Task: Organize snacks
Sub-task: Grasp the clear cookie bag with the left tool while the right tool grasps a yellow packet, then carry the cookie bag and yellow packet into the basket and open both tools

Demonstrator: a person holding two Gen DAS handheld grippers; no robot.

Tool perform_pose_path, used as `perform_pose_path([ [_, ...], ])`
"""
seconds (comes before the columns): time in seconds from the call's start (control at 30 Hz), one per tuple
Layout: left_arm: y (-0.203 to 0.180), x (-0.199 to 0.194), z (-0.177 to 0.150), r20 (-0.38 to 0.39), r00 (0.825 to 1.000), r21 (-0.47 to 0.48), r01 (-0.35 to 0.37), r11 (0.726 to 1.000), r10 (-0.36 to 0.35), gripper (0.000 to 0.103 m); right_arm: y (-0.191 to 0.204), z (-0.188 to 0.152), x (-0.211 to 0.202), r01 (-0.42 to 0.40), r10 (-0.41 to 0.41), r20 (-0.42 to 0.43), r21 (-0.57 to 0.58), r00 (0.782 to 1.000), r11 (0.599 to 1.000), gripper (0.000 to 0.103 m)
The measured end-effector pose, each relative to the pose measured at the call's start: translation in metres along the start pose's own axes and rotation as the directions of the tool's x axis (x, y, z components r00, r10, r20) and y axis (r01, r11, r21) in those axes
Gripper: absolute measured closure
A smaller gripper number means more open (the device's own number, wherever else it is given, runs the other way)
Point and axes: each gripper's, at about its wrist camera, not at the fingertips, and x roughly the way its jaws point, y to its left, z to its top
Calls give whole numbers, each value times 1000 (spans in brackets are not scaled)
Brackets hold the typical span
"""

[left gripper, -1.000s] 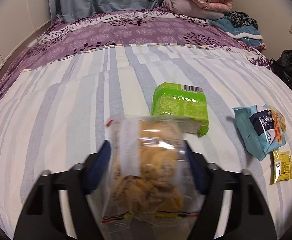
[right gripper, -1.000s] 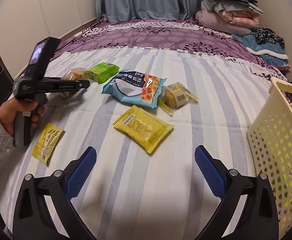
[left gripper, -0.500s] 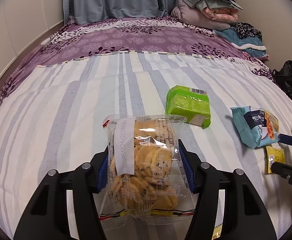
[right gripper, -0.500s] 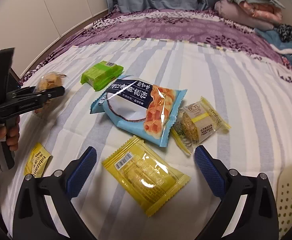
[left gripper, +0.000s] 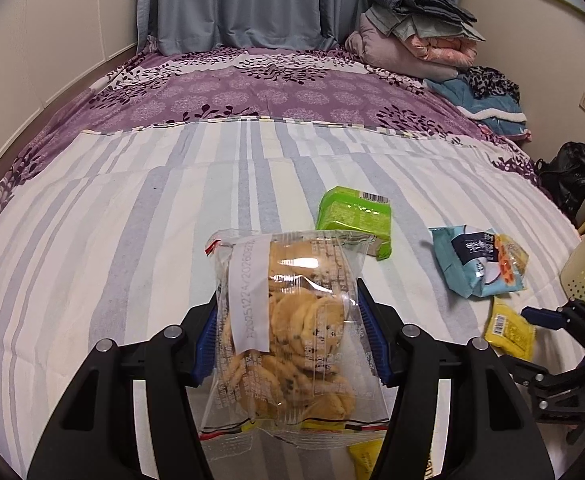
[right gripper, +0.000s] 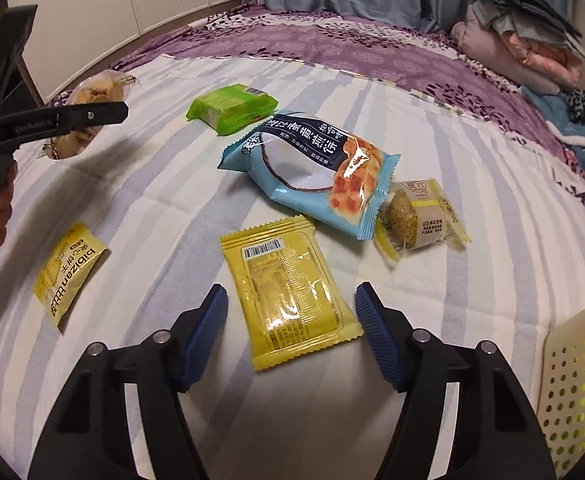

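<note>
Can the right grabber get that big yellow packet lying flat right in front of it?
Probably yes. The right gripper sits right over the big yellow packet, its jaws are closing with the packet's near end between them, and nothing lies on top. The blue snack bag lies further back, out of the way.

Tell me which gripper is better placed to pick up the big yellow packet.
Right. The right gripper has its closing jaws either side of the yellow packet, not yet pressing it; the left gripper already holds the cookie bag.
</note>
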Motion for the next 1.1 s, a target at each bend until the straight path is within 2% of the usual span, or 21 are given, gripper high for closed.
perform_pose_path([
  [0.2,-5,-13,0,16,1000,-10,16,1000,-15,42,4,6,1,15,-15,5,5,1000,1000,56],
  [0.4,-2,-18,-4,12,1000,-12,24,1000,-24,42,10,1,-9,9,-10,14,18,1000,1000,57],
  [0.63,0,-27,-7,26,999,-30,31,999,-30,42,11,-2,-45,-15,10,87,56,996,998,57],
  [0.9,-10,-52,0,72,997,-7,40,999,-39,42,-3,-4,-90,-16,-8,185,128,983,992,57],
  [1.1,-33,-77,9,111,991,31,73,997,-76,42,-28,-15,-126,-2,-50,256,200,965,980,57],
])
